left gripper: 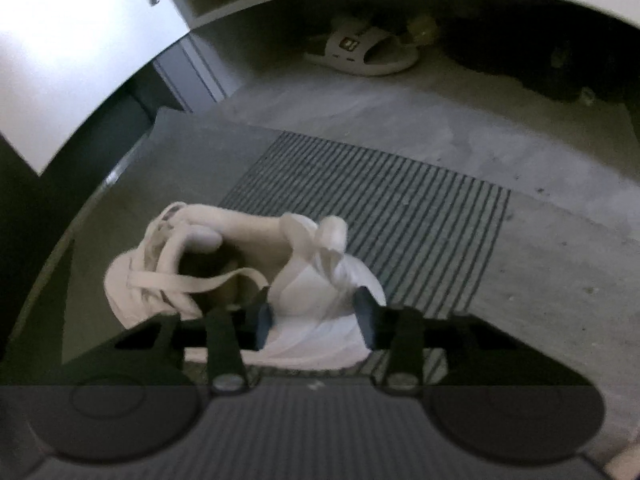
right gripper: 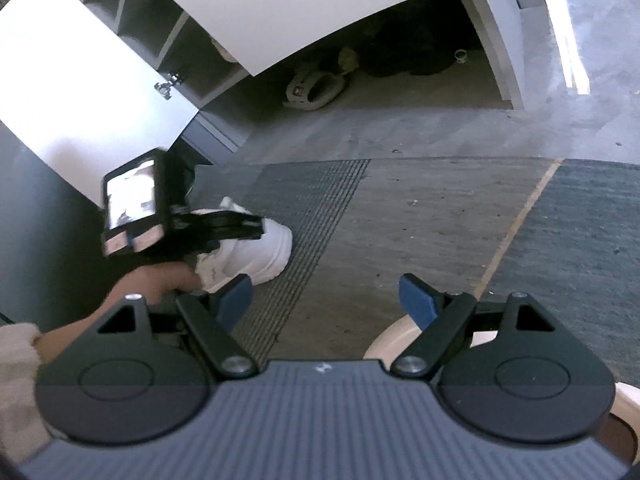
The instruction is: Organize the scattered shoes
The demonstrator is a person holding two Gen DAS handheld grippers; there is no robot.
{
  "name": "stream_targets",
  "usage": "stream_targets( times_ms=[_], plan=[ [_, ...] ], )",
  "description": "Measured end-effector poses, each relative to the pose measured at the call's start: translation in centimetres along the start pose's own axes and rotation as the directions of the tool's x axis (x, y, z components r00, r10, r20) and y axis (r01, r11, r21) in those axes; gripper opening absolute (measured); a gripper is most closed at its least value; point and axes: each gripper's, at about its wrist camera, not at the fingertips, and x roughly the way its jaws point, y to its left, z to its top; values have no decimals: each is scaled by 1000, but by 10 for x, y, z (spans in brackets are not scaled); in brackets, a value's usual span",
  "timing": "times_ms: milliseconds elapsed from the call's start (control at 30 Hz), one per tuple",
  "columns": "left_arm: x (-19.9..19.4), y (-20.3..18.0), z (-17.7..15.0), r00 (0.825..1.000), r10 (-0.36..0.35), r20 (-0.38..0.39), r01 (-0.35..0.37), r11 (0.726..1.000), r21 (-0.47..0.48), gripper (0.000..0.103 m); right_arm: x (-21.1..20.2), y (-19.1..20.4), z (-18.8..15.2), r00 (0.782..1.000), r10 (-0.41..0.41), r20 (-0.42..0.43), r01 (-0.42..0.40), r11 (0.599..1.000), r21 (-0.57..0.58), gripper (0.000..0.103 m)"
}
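Observation:
A white sneaker (left gripper: 240, 264) with loose laces lies on the floor at the edge of a striped mat (left gripper: 380, 200). My left gripper (left gripper: 316, 314) is shut on its heel collar, with one pad inside the opening and the other on the outer wall. In the right wrist view the same sneaker (right gripper: 260, 256) shows under the left tool, which a hand (right gripper: 160, 280) holds. My right gripper (right gripper: 326, 300) hovers open over bare floor with nothing between its fingers. A beige rounded shoe (right gripper: 384, 344) lies partly hidden below its right finger.
A white slide sandal (left gripper: 360, 46) (right gripper: 314, 88) sits in the dark recess under the cabinet, next to dark shoes (right gripper: 408, 56). A white cabinet door (right gripper: 80, 92) hangs open at left. A dark carpet (right gripper: 580, 240) covers the floor at right.

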Motion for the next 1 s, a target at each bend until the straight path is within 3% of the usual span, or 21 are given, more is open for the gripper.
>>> stream_targets(
  times_ms=[200, 400, 500, 600, 633, 667, 800, 1000],
  plan=[
    [-49, 2, -41, 994, -96, -51, 102, 986, 134, 43, -9, 7, -10, 1000, 31, -2, -31, 999, 11, 83],
    [-101, -18, -97, 971, -199, -133, 225, 947, 228, 39, -25, 9, -15, 999, 37, 5, -37, 999, -15, 83],
    [-107, -29, -121, 969, -194, -153, 225, 950, 217, 43, -31, 8, -15, 1000, 30, -1, -30, 999, -17, 83],
    [-110, -25, -121, 974, -193, -122, 207, 971, 121, 54, -38, 9, -18, 999, 38, 0, -38, 998, -46, 83],
    [-111, -22, -119, 974, -195, -112, 204, 976, 76, 70, -40, 9, -19, 999, 37, 0, -37, 998, -60, 83],
    [-115, -18, -118, 975, -199, -100, 203, 979, 27, 75, -41, 10, -20, 999, 34, 0, -34, 996, -78, 83],
    [-148, -6, -115, 984, -175, -36, 174, 984, -24, 80, -41, 8, -23, 1000, 12, 3, -11, 996, -92, 83],
    [-223, 35, -137, 991, -133, 6, 133, 983, -126, 83, -40, 17, -44, 999, -20, 36, 24, 995, -94, 84]
  ],
)
